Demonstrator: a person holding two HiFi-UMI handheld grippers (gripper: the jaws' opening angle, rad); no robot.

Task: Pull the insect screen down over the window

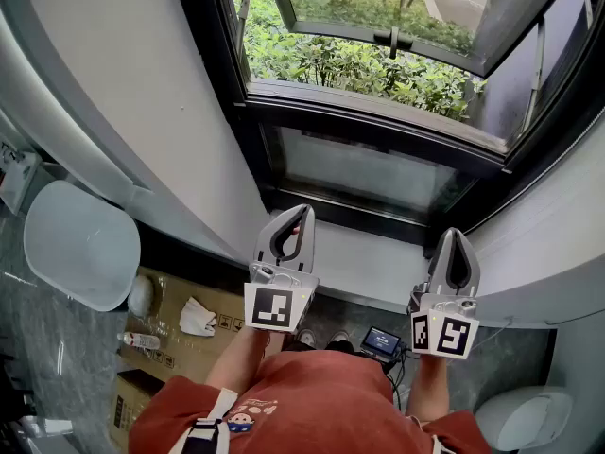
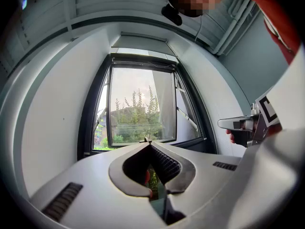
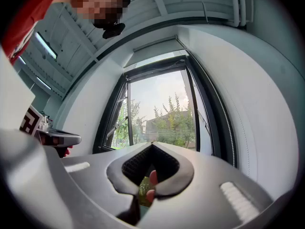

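Observation:
A black-framed window (image 1: 378, 112) stands ahead, its sash (image 1: 378, 26) swung outward over green shrubs. No mesh shows across the opening. A pale housing (image 2: 143, 37) runs along the top of the window, also seen in the right gripper view as the housing (image 3: 157, 44). My left gripper (image 1: 301, 212) is shut and holds nothing, well short of the frame. My right gripper (image 1: 454, 235) is shut and empty too, level with it on the right. Both point at the glass: left gripper (image 2: 149, 142), right gripper (image 3: 152, 143).
White curved wall panels (image 1: 142, 93) flank the window. A pale chair (image 1: 80, 244) stands at the left. Below it a cardboard box (image 1: 180, 334) carries a small bottle (image 1: 140, 340) and a white cloth (image 1: 197, 318). A small screen device (image 1: 382, 340) lies on the floor by my feet.

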